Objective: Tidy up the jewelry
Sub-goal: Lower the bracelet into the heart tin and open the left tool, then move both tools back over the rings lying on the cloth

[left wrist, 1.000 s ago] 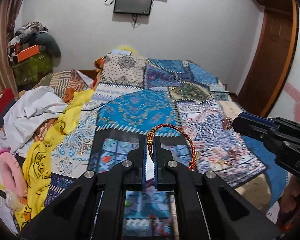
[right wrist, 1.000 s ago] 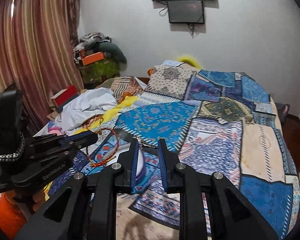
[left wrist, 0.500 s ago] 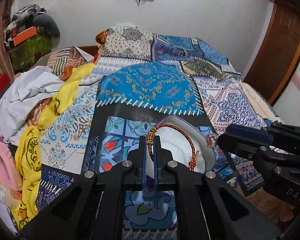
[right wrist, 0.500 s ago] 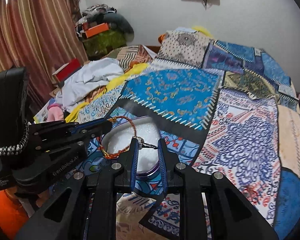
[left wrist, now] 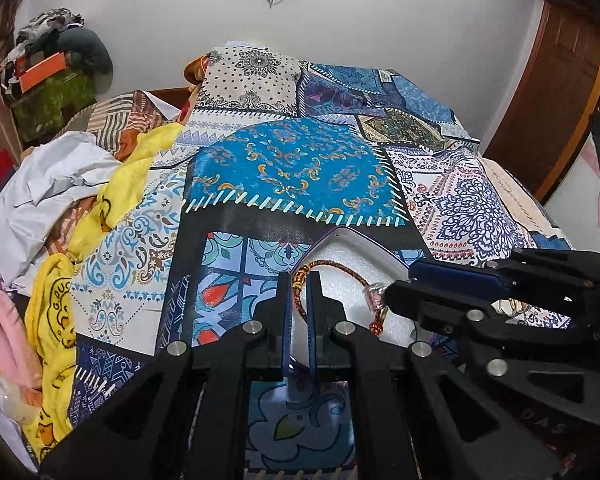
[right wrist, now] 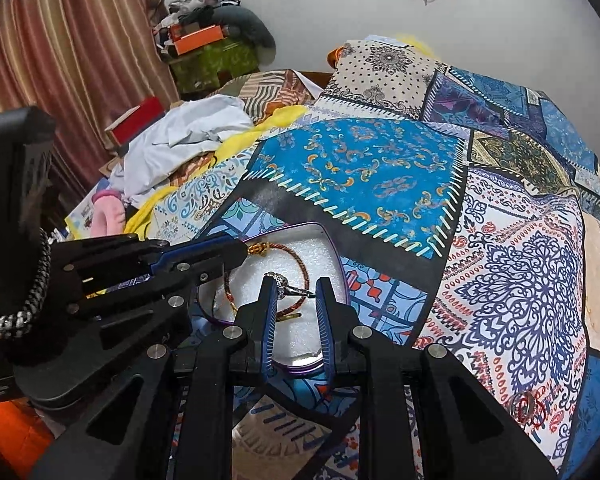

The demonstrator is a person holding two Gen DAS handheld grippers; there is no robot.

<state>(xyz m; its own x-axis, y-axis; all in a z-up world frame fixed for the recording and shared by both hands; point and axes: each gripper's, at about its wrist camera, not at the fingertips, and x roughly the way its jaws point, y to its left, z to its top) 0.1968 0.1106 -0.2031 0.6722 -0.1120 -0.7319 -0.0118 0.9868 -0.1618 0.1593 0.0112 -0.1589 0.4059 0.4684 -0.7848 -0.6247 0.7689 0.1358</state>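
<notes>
A purple-rimmed jewelry box (right wrist: 332,240) with white foam lining lies open on the patchwork bedspread; it also shows in the left wrist view (left wrist: 340,234). My left gripper (left wrist: 299,280) is shut on a red braided cord bracelet (left wrist: 336,268) and holds it low over the foam. The bracelet loop also shows in the right wrist view (right wrist: 300,268). My right gripper (right wrist: 296,286) is shut on a silver ring (right wrist: 286,285), held across its fingertips just above the box. The ring shows at the right gripper's tip in the left wrist view (left wrist: 374,294).
Another ring (right wrist: 526,404) lies on the bedspread at the near right. Crumpled white and yellow clothes (left wrist: 60,184) and a pink item (left wrist: 4,320) lie at the bed's left side. A wooden door (left wrist: 552,80) stands at the right.
Both grippers have come down and forward over the open box. The bracelet and the ring now hang just above the foam.
</notes>
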